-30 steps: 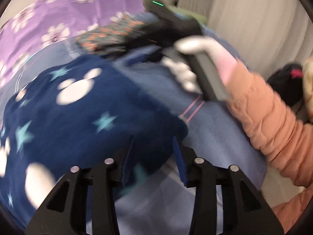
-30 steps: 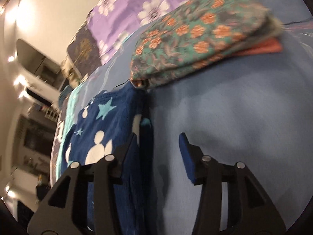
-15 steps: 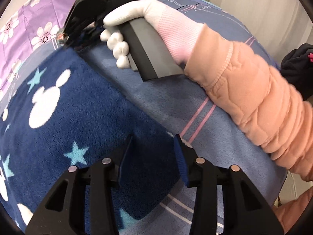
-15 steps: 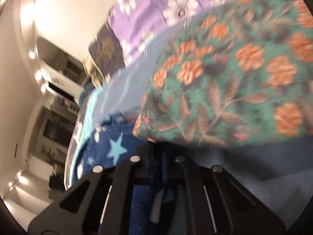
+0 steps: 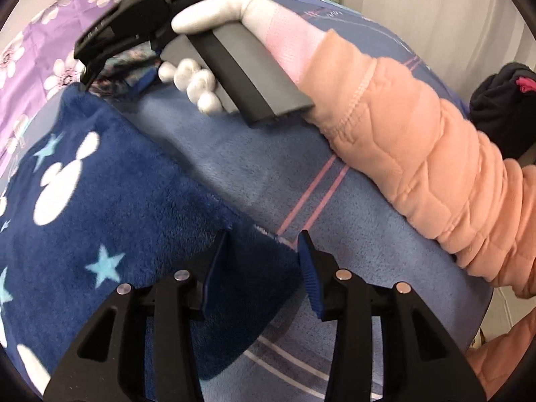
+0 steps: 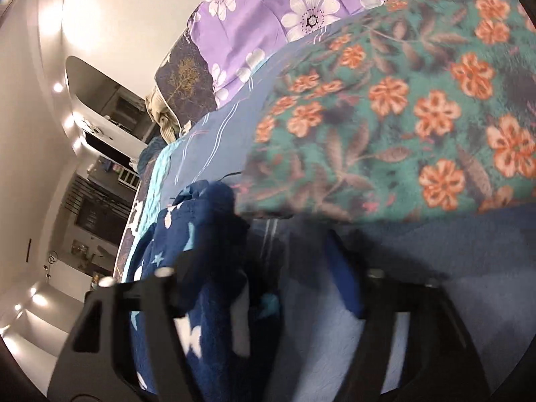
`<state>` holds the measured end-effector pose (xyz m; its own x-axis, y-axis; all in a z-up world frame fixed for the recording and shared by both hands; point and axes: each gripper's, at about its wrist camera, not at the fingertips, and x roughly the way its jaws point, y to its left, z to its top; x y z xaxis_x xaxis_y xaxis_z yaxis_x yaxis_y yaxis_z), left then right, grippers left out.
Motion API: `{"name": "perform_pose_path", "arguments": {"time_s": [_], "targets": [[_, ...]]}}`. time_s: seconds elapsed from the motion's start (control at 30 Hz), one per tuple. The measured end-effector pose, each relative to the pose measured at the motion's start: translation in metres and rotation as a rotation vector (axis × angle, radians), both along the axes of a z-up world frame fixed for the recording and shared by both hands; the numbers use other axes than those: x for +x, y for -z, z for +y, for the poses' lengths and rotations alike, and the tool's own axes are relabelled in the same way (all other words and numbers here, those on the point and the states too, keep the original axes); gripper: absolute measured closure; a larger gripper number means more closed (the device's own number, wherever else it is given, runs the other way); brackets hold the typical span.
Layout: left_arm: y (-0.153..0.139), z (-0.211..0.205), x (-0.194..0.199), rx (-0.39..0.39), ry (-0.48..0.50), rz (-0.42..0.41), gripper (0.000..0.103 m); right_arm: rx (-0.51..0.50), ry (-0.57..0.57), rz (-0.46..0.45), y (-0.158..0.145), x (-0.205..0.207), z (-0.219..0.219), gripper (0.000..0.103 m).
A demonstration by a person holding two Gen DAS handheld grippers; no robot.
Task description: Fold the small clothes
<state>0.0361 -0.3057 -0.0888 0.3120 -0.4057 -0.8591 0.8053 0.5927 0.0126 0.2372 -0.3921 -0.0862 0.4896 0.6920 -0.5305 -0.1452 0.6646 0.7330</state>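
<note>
In the right wrist view the right gripper is blurred and half lost in shadow; its fingers are opening, with a fold of the navy star-print garment between them on the bed. The left gripper hovers over the garment's edge, fingers partly spread, gripping nothing.

A bedroom in a home: a bed spread with a blue striped sheet and purple flowered quilt, pale curtains behind, a lit hallway beyond.
</note>
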Motion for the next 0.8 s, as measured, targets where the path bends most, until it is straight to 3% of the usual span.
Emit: {"name": "perform_pose_path", "arguments": {"time_s": [0.07,0.1,0.13,0.2,0.33,0.4,0.47,0.57,0.63,0.7,0.8], "targets": [[-0.015,0.008,-0.003,-0.003,-0.037,-0.052,0.061,0.013,-0.043,0.016,0.007,0.005,0.013,0.033],[-0.025,0.012,-0.004,-0.003,-0.052,-0.095,0.061,-0.018,-0.043,0.008,0.009,0.007,0.02,0.043],[-0.031,0.016,-0.005,-0.001,-0.058,-0.13,0.059,-0.04,-0.038,-0.001,0.009,0.009,0.023,0.064],[-0.036,0.019,-0.006,0.023,-0.05,-0.138,0.055,-0.005,-0.032,0.006,0.011,0.017,0.025,0.092],[-0.011,0.004,-0.017,0.145,-0.01,-0.165,0.049,0.007,0.008,-0.012,0.01,0.017,0.016,0.093],[0.0,0.001,-0.026,0.185,-0.006,-0.222,0.047,0.03,0.005,-0.003,0.013,0.019,0.015,0.093],[0.0,-0.006,-0.027,0.199,-0.005,-0.249,0.047,0.032,-0.005,0.004,0.017,0.019,0.014,0.092],[-0.004,-0.006,-0.022,0.203,-0.031,-0.234,0.044,0.028,0.002,0.018,0.017,0.019,0.012,0.071],[-0.006,-0.006,-0.022,0.203,-0.037,-0.226,0.044,0.045,-0.015,0.007,0.013,0.015,0.009,0.049],[-0.008,-0.006,-0.024,0.182,-0.033,-0.196,0.044,0.051,-0.039,-0.001,0.009,0.012,0.006,0.037],[-0.007,-0.008,-0.029,0.168,-0.026,-0.159,0.041,0.035,-0.069,-0.002,0.01,0.012,0.01,0.032]]}}
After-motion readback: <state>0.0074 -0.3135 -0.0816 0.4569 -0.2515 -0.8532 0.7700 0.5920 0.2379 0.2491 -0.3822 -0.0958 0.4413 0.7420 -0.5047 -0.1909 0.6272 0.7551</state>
